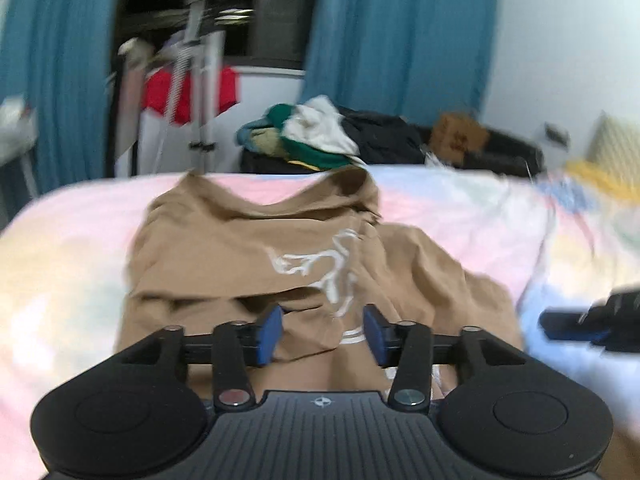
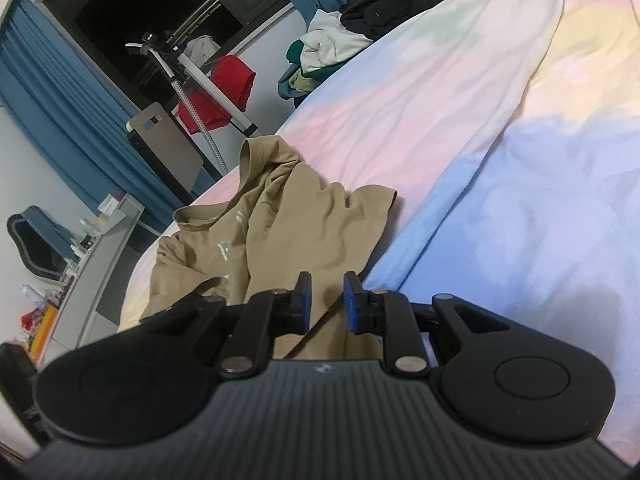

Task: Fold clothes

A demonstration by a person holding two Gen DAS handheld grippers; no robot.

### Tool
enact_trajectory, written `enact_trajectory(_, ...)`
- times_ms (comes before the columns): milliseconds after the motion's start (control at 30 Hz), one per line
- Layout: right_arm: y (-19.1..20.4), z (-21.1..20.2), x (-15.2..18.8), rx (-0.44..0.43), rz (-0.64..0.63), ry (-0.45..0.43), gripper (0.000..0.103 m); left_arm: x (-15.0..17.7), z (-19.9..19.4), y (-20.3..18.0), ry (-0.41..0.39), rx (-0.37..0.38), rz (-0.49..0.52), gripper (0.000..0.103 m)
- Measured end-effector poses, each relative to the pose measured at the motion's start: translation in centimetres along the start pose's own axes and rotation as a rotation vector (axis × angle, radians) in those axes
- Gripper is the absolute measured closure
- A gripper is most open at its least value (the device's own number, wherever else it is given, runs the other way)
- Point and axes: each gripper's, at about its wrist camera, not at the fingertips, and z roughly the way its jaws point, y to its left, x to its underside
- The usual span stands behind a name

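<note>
A tan T-shirt (image 1: 248,264) with a white print lies crumpled on the pastel bedspread (image 1: 460,216). My left gripper (image 1: 323,330) hovers over the shirt's near part. It is open, and its blue pads (image 1: 272,330) stand well apart with only cloth below them. In the right wrist view the same shirt (image 2: 280,224) lies bunched ahead and to the left. My right gripper (image 2: 328,300) is over the shirt's near edge, beside the bedspread (image 2: 520,200). Its jaws stand narrowly apart and nothing is pinched between them. The right gripper (image 1: 592,320) also shows blurred at the right edge of the left wrist view.
Beyond the bed's far edge a pile of green, white and black clothes (image 1: 316,132) sits next to a cardboard box (image 1: 456,136). A metal stand with a red garment (image 1: 188,92) is in front of blue curtains (image 1: 392,40). A grey desk (image 2: 92,264) is at the left.
</note>
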Motion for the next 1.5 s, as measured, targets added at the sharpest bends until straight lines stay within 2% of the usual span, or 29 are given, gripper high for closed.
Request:
enact_trajectory(67,0.1,0.1,0.0,-0.009,0.005,0.006,0.082,-0.5,-1.2,2.8,-0.004,-0.022,-0.165,0.033)
enact_trajectory(167,0.1,0.4,0.2,-0.009,0.011,0.019,0.082,-1.4,-1.2,6.8,0.004,-0.051,-0.397,0.032)
enact_trajectory(267,-0.1,0.8,0.3,-0.008,0.024,0.03,0.082,-1.7,0.1,10.0,0.016,-0.098,-0.541,0.032)
enact_trajectory(333,-0.2,1.1,0.3,-0.005,0.029,0.036,0.082,-2.0,0.9,10.8,0.012,-0.096,-0.553,0.034)
enact_trajectory(367,-0.2,1.2,0.3,-0.003,0.03,0.038,0.082,-2.2,1.3,11.1,0.013,-0.095,-0.554,0.038)
enact_trajectory(400,-0.3,1.3,0.4,-0.001,0.031,0.04,0.082,-2.4,1.6,11.0,0.019,-0.094,-0.538,0.055)
enact_trajectory(433,-0.3,1.5,0.4,0.002,0.029,0.042,0.082,-2.7,2.0,11.0,0.022,-0.093,-0.518,0.065)
enact_trajectory(467,-0.4,1.6,0.5,0.005,0.028,0.045,0.082,-3.1,2.1,10.8,0.026,-0.094,-0.491,0.085)
enact_trajectory(500,-0.4,1.7,0.6,0.008,0.026,0.047,0.082,-3.3,2.1,10.4,0.024,-0.094,-0.463,0.101)
enact_trajectory(633,-0.3,2.1,0.9,0.016,0.012,0.057,0.082,-5.3,0.3,10.8,-0.018,-0.073,-0.38,0.101)
enact_trajectory(733,0.1,2.3,1.1,0.025,-0.004,0.055,0.082,-8.4,-0.8,12.5,-0.034,-0.109,-0.322,0.101)
enact_trajectory(867,0.6,2.9,1.4,0.038,-0.03,0.057,0.082,-13.5,-0.9,16.6,-0.061,-0.288,-0.247,0.101)
enact_trajectory(933,0.8,3.2,1.4,0.042,-0.043,0.056,0.082,-15.1,0.5,18.7,-0.045,-0.378,-0.218,0.101)
enact_trajectory(1000,0.9,3.4,1.5,0.046,-0.054,0.055,0.082,-15.9,2.2,20.8,-0.02,-0.443,-0.211,0.1)
enact_trajectory(1067,1.0,3.7,1.5,0.05,-0.062,0.055,0.082,-15.0,3.3,22.2,-0.005,-0.473,-0.227,0.098)
enact_trajectory(1167,0.9,4.0,1.6,0.054,-0.065,0.057,0.082,-13.0,3.6,24.3,0.004,-0.482,-0.335,0.084)
enact_trajectory(1233,0.9,4.0,1.6,0.052,-0.063,0.055,0.082,-11.3,2.8,25.6,0.017,-0.47,-0.409,0.083)
enact_trajectory(1267,0.9,3.9,1.6,0.052,-0.064,0.054,0.082,-10.6,2.2,26.0,0.014,-0.462,-0.443,0.076)
enact_trajectory(1300,0.9,3.8,1.7,0.051,-0.065,0.054,0.082,-9.9,1.4,26.1,0.008,-0.447,-0.477,0.06)
enact_trajectory(1333,1.0,3.8,1.7,0.051,-0.066,0.053,0.082,-9.3,0.5,25.8,-0.004,-0.432,-0.499,0.052)
enact_trajectory(1400,1.1,3.6,1.7,0.052,-0.071,0.049,0.082,-8.3,-1.3,25.0,-0.026,-0.399,-0.532,0.044)
enact_trajectory(1433,1.2,3.5,1.7,0.053,-0.075,0.046,0.082,-8.2,-1.8,24.0,-0.034,-0.376,-0.513,0.041)
enact_trajectory(1500,1.3,3.3,1.6,0.055,-0.078,0.043,0.082,-8.1,-1.8,21.7,-0.03,-0.327,-0.453,0.029)
